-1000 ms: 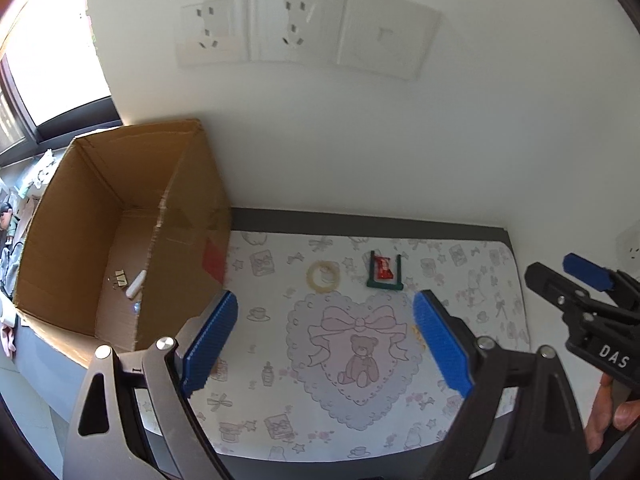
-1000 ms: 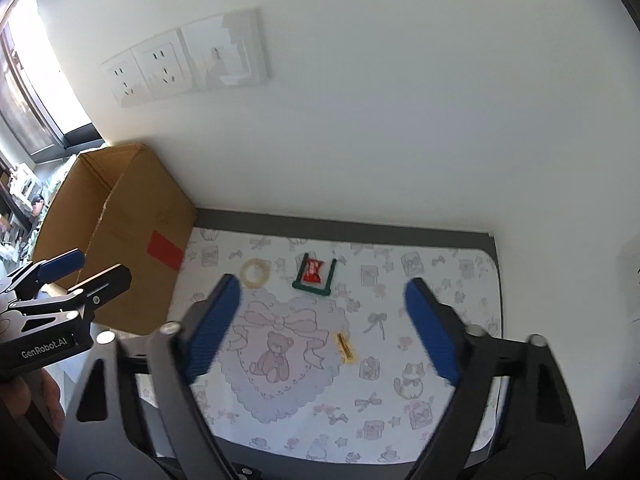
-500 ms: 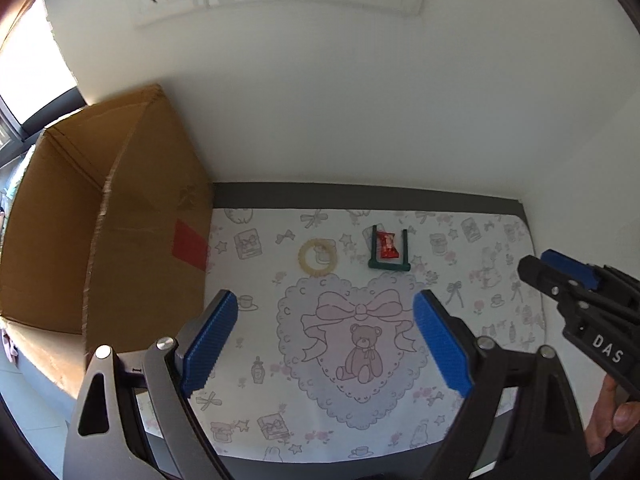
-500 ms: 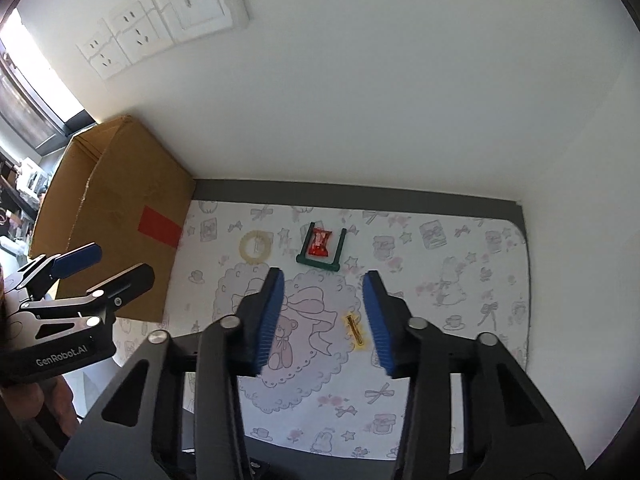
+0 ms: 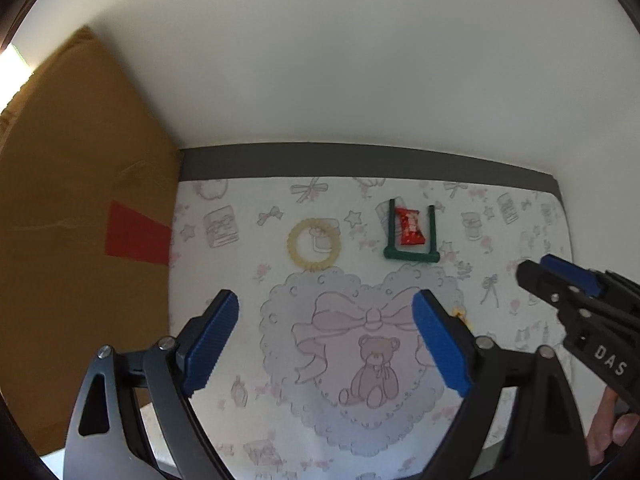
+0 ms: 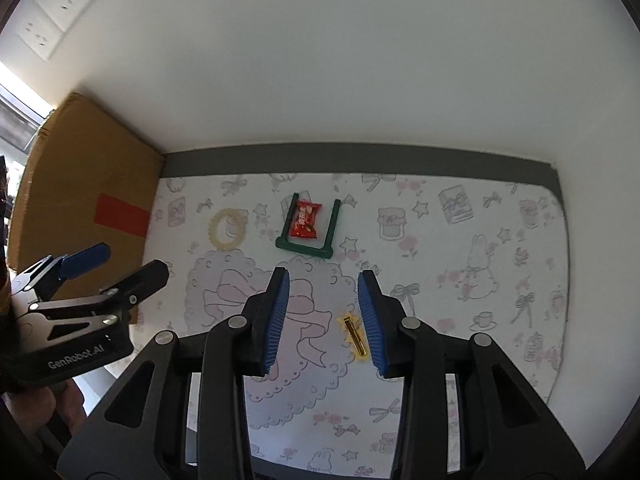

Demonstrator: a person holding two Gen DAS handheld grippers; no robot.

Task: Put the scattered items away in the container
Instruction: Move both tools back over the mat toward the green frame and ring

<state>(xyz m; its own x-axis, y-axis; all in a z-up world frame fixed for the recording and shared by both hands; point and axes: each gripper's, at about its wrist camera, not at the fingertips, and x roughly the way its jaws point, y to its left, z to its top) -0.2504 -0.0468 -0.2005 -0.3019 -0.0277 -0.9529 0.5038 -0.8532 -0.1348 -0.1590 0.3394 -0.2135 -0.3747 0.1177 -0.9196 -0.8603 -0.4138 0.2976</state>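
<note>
1. Our left gripper [image 5: 326, 346] is spread wide above the mat [image 5: 248, 360].
2. Our right gripper [image 6: 323, 322], narrower yet holding nothing, straddles the gold clip [image 6: 355, 336].
3. The cardboard box [image 6: 86, 188] stands left of the mat.

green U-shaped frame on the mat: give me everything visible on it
The green U-shaped frame looks like dark green plastic: two straight arms joined by a thicker crossbar, which faces the cameras, with the open end toward the wall. It lies flat on the printed mat, just beyond the scalloped heart print. A red candy wrapper lies between its arms, near the left arm; whether they touch is unclear. Neither gripper touches it; the yellowish ring sits apart to its left.
</note>
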